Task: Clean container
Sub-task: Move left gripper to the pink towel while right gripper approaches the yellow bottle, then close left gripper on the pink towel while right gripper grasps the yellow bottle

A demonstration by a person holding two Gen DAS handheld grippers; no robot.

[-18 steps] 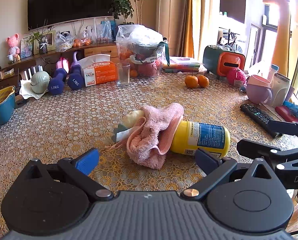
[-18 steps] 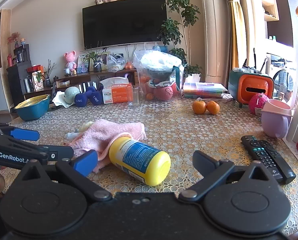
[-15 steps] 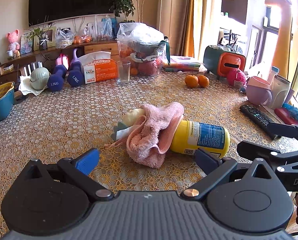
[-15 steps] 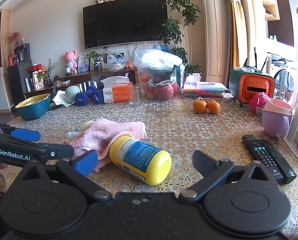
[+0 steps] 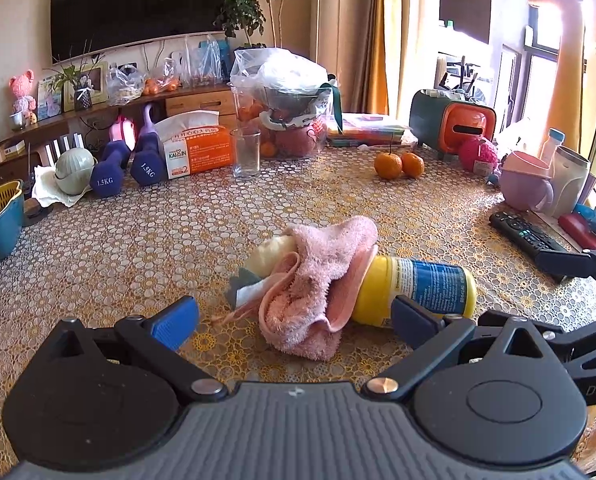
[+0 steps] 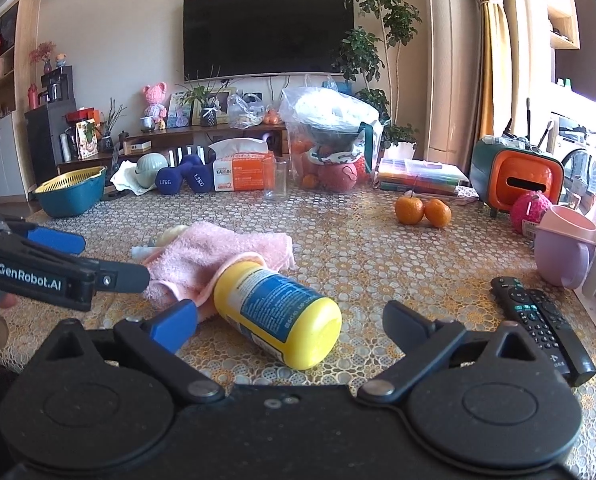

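Left wrist view: left gripper released, jaws wide, nothing between the pads; pink towel lies crumpled just ahead, centred between the fingers, draped over the neck end of the yellow container, which lies on its side toward the right finger; towel soft and limp, best pinched at a raised fold; bare tablecloth to the left gives open room.

Right wrist view: right gripper also released and empty; container just ahead, base toward the tongs, left of centre; likely light, smooth plastic, round, so apt to roll or slip; grasp across the labelled barrel; remote controls close by the right finger; left gripper crowds the left.
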